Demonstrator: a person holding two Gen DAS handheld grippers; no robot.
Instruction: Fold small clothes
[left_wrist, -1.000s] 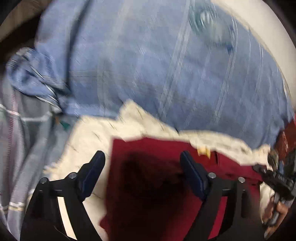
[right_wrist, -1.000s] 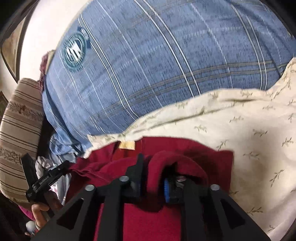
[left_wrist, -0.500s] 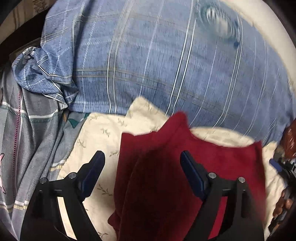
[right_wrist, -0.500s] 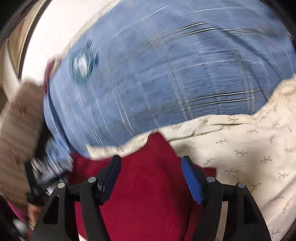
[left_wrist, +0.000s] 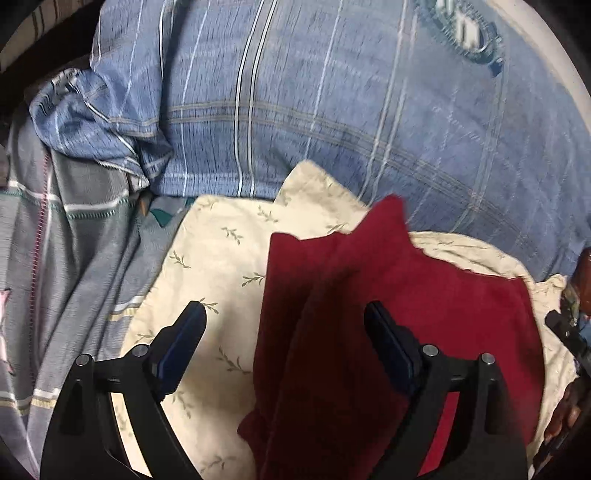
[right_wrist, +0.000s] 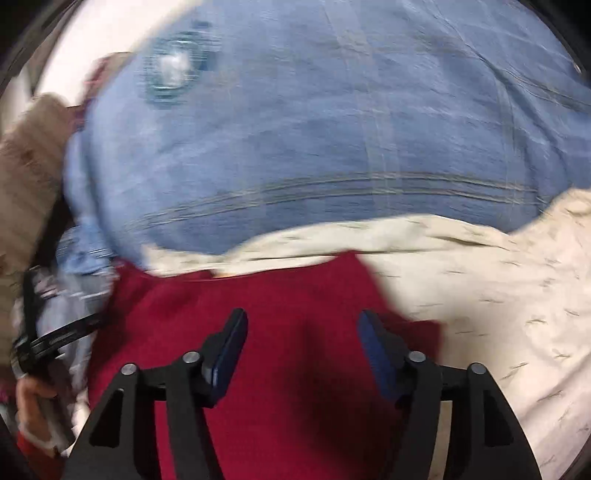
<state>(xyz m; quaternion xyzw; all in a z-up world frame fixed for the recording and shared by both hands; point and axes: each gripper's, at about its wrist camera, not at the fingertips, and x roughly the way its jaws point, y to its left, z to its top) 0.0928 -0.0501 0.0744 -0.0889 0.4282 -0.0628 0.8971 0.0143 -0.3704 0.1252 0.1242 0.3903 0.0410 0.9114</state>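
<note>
— What did the garment look like?

— It was a small dark red garment, plain and soft like knit or fleece, with no print that I could see.

— How did it lie?

— Partly folded. In my left view a narrower panel lay doubled along its left side, one corner poked up at the top, and the rest spread flat to the right. In my right view its top edge ran nearly straight, though that picture was blurred.

— And where?

— On a cream cloth sprigged with small leaves, just in front of a blue plaid cloth.
</note>
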